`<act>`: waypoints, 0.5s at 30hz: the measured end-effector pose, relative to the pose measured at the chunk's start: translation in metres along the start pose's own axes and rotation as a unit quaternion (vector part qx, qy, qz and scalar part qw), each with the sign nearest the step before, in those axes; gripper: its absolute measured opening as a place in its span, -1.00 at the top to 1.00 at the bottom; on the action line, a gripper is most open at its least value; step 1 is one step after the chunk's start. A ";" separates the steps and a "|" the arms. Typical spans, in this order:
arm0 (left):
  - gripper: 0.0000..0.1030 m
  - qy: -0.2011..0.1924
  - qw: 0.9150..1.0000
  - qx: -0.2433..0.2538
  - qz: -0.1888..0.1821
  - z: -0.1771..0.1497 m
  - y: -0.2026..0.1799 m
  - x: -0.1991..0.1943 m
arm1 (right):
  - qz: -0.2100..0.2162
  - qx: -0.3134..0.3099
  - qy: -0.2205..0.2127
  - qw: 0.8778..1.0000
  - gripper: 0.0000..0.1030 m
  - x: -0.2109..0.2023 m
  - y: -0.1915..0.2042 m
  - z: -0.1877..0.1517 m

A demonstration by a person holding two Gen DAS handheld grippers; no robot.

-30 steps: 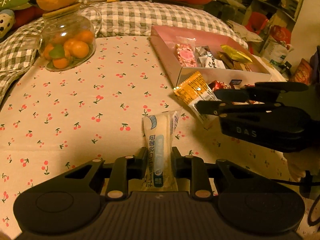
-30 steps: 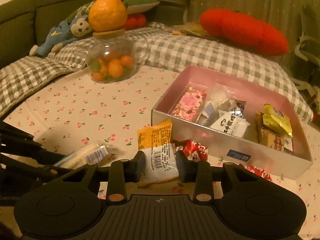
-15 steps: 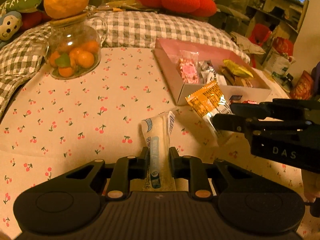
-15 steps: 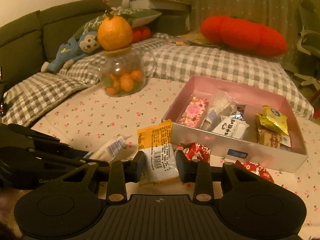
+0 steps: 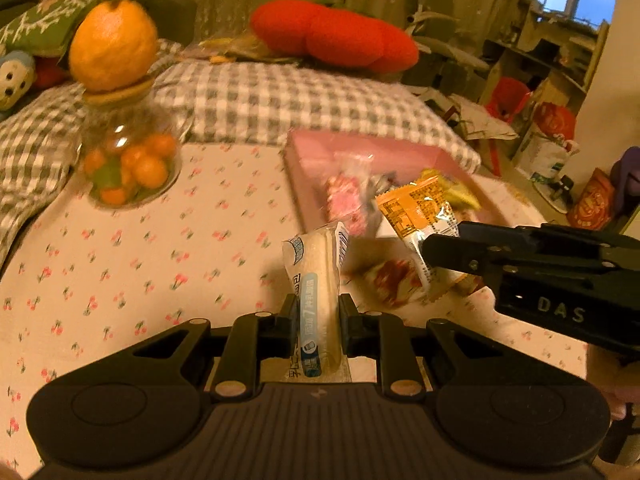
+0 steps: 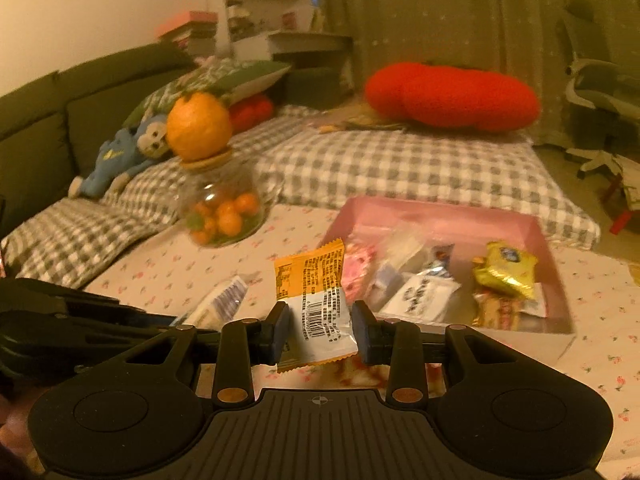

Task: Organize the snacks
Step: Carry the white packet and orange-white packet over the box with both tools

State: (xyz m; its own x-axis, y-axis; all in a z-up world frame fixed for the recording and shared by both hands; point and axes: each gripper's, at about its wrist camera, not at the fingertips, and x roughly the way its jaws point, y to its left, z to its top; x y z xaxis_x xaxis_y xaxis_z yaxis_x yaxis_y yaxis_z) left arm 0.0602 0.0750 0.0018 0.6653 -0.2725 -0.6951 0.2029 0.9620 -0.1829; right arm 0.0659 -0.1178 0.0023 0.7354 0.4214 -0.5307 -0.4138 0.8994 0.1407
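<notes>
Pink box (image 6: 440, 216) part-filled. My left gripper (image 5: 316, 316) clamps white packet (image 5: 316, 276), right gripper (image 6: 320, 332) clamps orange packet (image 6: 316, 292); red packet (image 5: 394, 282) remains on tabletop.

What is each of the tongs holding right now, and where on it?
The left tongs pinch the white-and-blue snack stick across its lower half. The right tongs pinch the orange-and-white snack packet by its white lower part.

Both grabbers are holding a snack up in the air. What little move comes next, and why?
Probably carry the orange packet forward over the pink box and let go. The right gripper holds it lifted just short of the box, where other snacks already lie. The left gripper grips the white packet, which could follow.
</notes>
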 end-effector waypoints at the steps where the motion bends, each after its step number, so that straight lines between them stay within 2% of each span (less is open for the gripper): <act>1: 0.65 -0.003 1.000 0.007 -0.003 0.004 -0.003 0.000 | -0.004 0.005 -0.002 1.000 0.34 -0.001 -0.004 0.002; 8: 0.65 -0.029 0.999 0.020 -0.006 0.030 -0.019 0.016 | -0.034 0.039 -0.009 0.999 0.34 0.002 -0.043 0.022; 15: 0.65 -0.029 0.999 0.017 -0.009 0.054 -0.038 0.050 | -0.056 0.083 -0.010 0.995 0.34 0.021 -0.081 0.042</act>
State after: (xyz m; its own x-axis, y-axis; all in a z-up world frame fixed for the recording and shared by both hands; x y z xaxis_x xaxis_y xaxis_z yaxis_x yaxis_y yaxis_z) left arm 0.1245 0.0239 0.0118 0.7011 -0.2911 -0.6510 0.2391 0.9560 -0.1700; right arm 0.1376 -0.1770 0.0149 0.7835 0.3174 -0.5342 -0.2354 0.9472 0.2176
